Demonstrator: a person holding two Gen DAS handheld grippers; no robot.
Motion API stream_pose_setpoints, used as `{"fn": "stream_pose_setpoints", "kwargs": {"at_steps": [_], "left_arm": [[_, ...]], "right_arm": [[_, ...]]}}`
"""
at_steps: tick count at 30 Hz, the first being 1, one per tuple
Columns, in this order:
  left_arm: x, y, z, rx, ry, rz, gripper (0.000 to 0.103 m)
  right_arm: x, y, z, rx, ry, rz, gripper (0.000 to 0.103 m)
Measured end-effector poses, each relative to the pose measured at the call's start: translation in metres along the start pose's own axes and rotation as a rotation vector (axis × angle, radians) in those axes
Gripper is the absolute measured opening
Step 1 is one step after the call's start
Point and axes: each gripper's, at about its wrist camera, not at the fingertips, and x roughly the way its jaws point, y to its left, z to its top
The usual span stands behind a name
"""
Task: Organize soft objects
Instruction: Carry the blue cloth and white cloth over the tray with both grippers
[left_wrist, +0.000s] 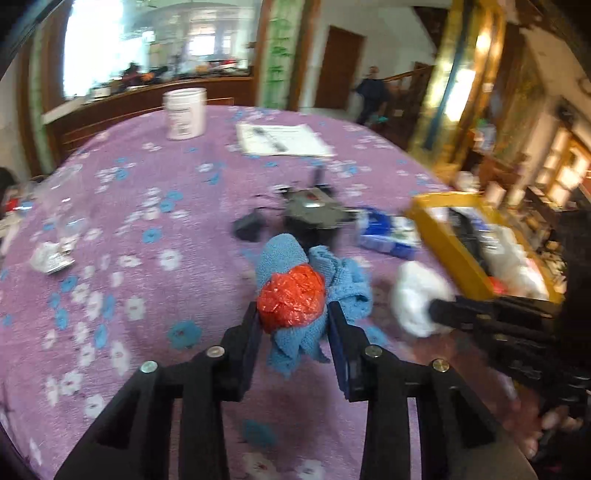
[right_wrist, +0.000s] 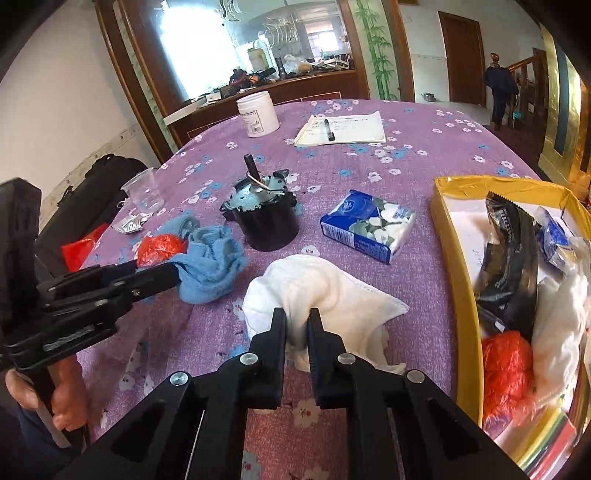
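My left gripper (left_wrist: 293, 314) is shut on a crumpled red plastic bag (left_wrist: 291, 297) together with a blue knitted cloth (left_wrist: 343, 284), held just over the purple flowered tablecloth; it also shows in the right wrist view (right_wrist: 162, 275). My right gripper (right_wrist: 297, 319) is shut on a white cloth (right_wrist: 325, 291) that lies on the table. In the left wrist view the white cloth (left_wrist: 413, 295) sits beside a yellow box (left_wrist: 443, 240).
The yellow box (right_wrist: 454, 236) at the right holds a black packet, a red bag and white plastic. A blue tissue pack (right_wrist: 365, 225), a black motor (right_wrist: 266, 218), a white jar (right_wrist: 258, 114), papers with a pen (right_wrist: 343, 127) and a clear cup (right_wrist: 144, 192) stand on the table.
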Motion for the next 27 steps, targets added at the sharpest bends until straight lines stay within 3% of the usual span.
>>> {"fn": "stream_pose_setpoints", "kwargs": {"at_steps": [1,3,8,9,12,13,16,23,27], "left_arm": [[-0.002,-0.004,0.0,0.02,0.0,-0.035,0.059],[-0.003,-0.014,-0.002,0.065,-0.015,-0.018,0.085],[-0.002,-0.009,-0.001,0.032,-0.017,-0.008,0.084],[0.001,-0.006,-0.001,0.018,-0.008,-0.009,0.081],[0.016,0.0,-0.002,-0.005,0.054,0.019,0.046],[0.021,0.003,-0.003,-0.02,0.077,0.033,0.039],[0.026,0.006,-0.005,-0.037,0.099,0.028,0.039],[0.047,-0.013,-0.015,0.052,0.173,0.088,0.039],[0.047,-0.016,-0.017,0.071,0.164,0.109,0.034]], "right_arm": [[-0.001,0.0,-0.001,-0.001,0.002,0.002,0.012],[-0.002,-0.001,-0.002,-0.002,0.006,-0.011,0.012],[-0.005,-0.009,-0.004,0.026,0.006,-0.021,0.012],[-0.005,-0.01,-0.004,0.031,0.007,-0.021,0.012],[-0.008,-0.013,-0.006,0.047,0.004,-0.024,0.012],[-0.007,-0.013,-0.006,0.047,0.005,-0.023,0.012],[-0.006,-0.015,-0.009,0.048,0.013,-0.02,0.012],[0.004,-0.014,-0.013,0.045,0.045,-0.028,0.012],[0.009,-0.01,-0.016,0.026,0.05,-0.045,0.012]]}}
